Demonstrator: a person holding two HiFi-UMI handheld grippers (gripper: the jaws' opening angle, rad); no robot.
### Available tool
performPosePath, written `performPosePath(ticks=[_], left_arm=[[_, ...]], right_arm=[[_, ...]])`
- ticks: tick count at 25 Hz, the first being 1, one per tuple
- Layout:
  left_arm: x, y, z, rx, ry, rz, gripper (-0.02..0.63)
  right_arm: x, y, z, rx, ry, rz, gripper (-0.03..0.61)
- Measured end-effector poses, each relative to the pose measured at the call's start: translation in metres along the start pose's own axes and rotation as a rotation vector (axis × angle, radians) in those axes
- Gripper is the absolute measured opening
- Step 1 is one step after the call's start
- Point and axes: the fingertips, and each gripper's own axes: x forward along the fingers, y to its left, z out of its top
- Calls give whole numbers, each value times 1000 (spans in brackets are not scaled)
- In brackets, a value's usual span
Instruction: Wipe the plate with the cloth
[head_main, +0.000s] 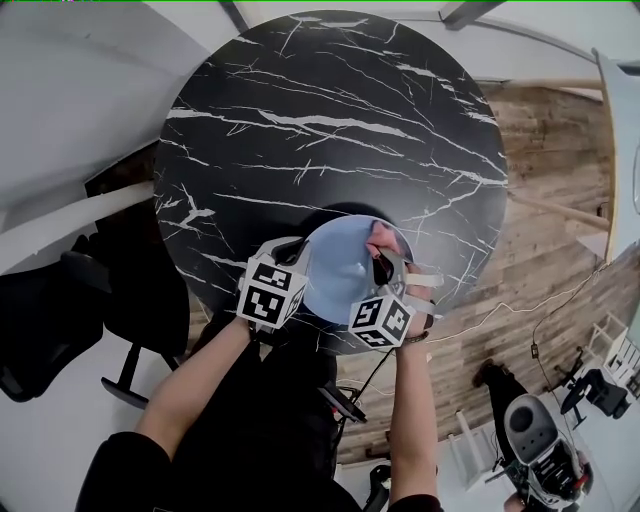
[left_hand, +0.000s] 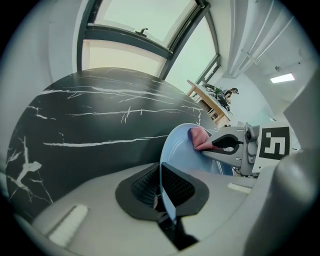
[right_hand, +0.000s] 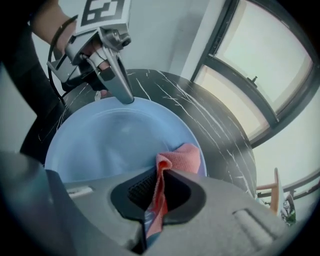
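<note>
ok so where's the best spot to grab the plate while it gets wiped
By the thin rim, edge-on, from the side across from the cloth. The plate is shallow and smooth, so only its rim fits between tongs. The left tongs already pinch that rim, leaving the face free for the cloth in the right tongs.

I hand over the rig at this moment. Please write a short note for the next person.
Left hand-held gripper: shut on the rim of the blue plate, holding it tilted over the black table.
Right hand-held gripper: shut on the pink cloth, pressed to the plate's face near its rim.
Done: both things gripped, cloth on plate; how much is wiped cannot be told.
Left: wipe across the rest of the face.
</note>
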Motion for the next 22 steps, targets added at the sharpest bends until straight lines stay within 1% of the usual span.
performPosePath(ticks=[5, 8, 11, 14, 22], left_arm=[[0, 0, -1, -19, -3, 5, 14], [0, 0, -1, -30, -6, 3, 15], [0, 0, -2, -29, -4, 4, 15], [0, 0, -4, -21, 2, 2, 18], [0, 0, -5, -24, 2, 6, 20]], right_arm=[[-8, 19, -7, 1, -13, 16, 14], [-15, 41, -12, -6, -15, 44, 14], [-22, 66, -17, -21, -12, 74, 14], [-28, 84, -20, -15, -11, 101, 14], [-38, 115, -28, -24, 39, 177, 14]])
